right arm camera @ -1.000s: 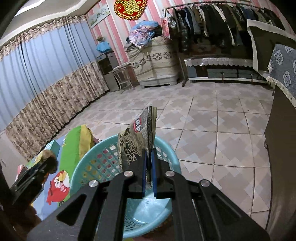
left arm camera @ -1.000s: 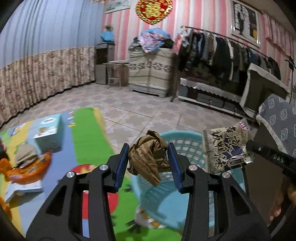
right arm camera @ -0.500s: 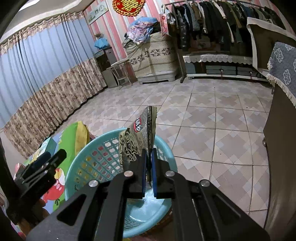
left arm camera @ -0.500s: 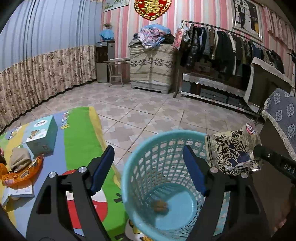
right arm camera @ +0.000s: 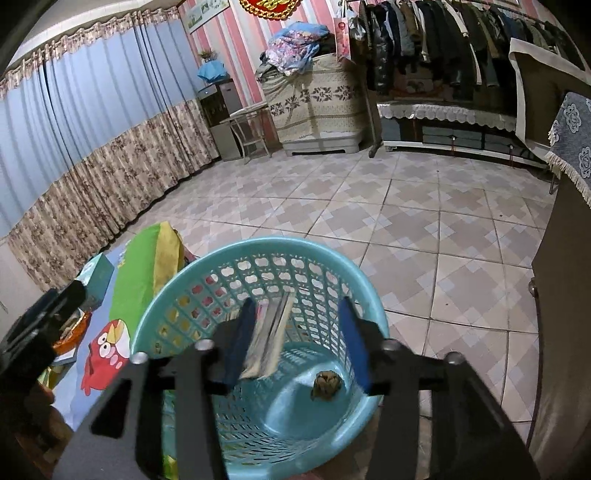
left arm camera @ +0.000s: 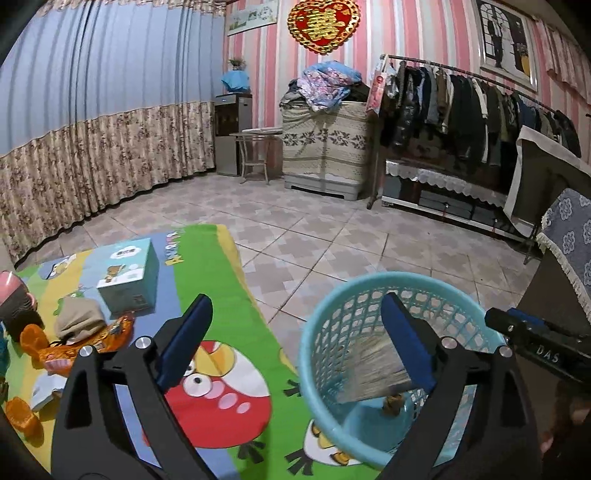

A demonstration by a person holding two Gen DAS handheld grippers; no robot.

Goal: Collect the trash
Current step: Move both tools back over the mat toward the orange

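Turquoise plastic basket (right arm camera: 207, 280) contains brown crumpled trash (right arm camera: 327, 384). Right gripper (right arm camera: 295, 339) jaws are opening; the snack wrapper (right arm camera: 269, 336) falls loose between them. Left gripper (left arm camera: 295, 343) jaws are opening wide, empty.

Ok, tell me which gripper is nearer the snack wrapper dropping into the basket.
Right. The right gripper is opening directly above the snack wrapper, which is blurred between its pads over the basket. The left gripper, also opening and empty, is off to the basket's side.

A floor of patterned tiles (left arm camera: 314, 236) is seen ahead of the left gripper, bounded by pink striped walls (left arm camera: 417, 33) — blue curtains (left arm camera: 92, 74) hang far left, a clothes rack (left arm camera: 472, 107) far right, and a covered cabinet (left arm camera: 325, 147) stands straight ahead.
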